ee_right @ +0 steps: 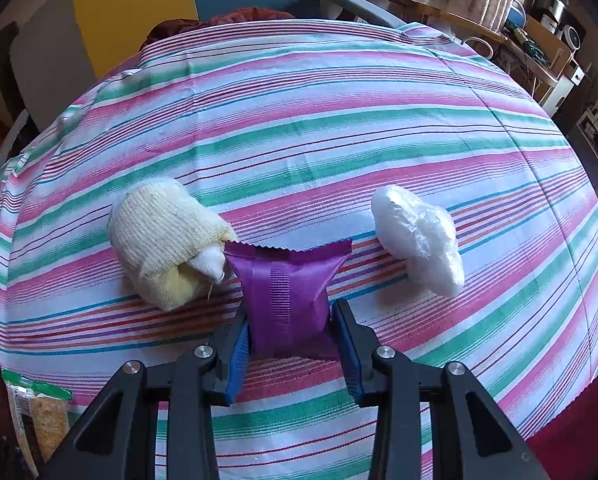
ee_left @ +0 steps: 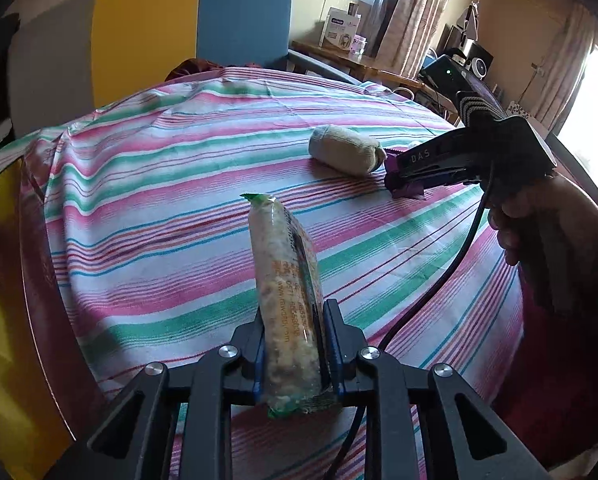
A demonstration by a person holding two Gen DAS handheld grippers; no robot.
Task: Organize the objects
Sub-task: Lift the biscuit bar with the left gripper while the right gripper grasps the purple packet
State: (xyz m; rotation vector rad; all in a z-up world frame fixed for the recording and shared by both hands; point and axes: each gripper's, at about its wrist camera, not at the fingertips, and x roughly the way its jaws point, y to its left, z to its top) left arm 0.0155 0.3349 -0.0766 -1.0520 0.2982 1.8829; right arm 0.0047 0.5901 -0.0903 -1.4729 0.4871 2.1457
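1. Right, the left gripper (ee_left: 293, 344) has its blue pads pinching a clear-wrapped snack bar (ee_left: 285, 280), which stands almost upright between the fingers, its green crimped end pointing away toward the far side of the table

2. Under it all lies the striped tablecloth (ee_left: 159, 184), pink, green and white bands running across

3. Over on the right, the right gripper (ee_right: 295, 344) squeezes a purple packet (ee_right: 289, 304) from both sides; the packet's waist is pressed in between the pads and its serrated far edge flares out wide

4. The person's hand (ee_left: 547, 232) wraps the right gripper's handle, a black cable trailing down from it toward the near edge

5. Just left of the purple packet, touching its far corner, sits a rolled cream sock (ee_right: 167, 244) lying on its side on the cloth

6. To the right of the packet and apart from it rests a white bundle in clear plastic (ee_right: 419, 240)

7. At the far side stands a chair (ee_left: 187, 28) with yellow and blue back panels
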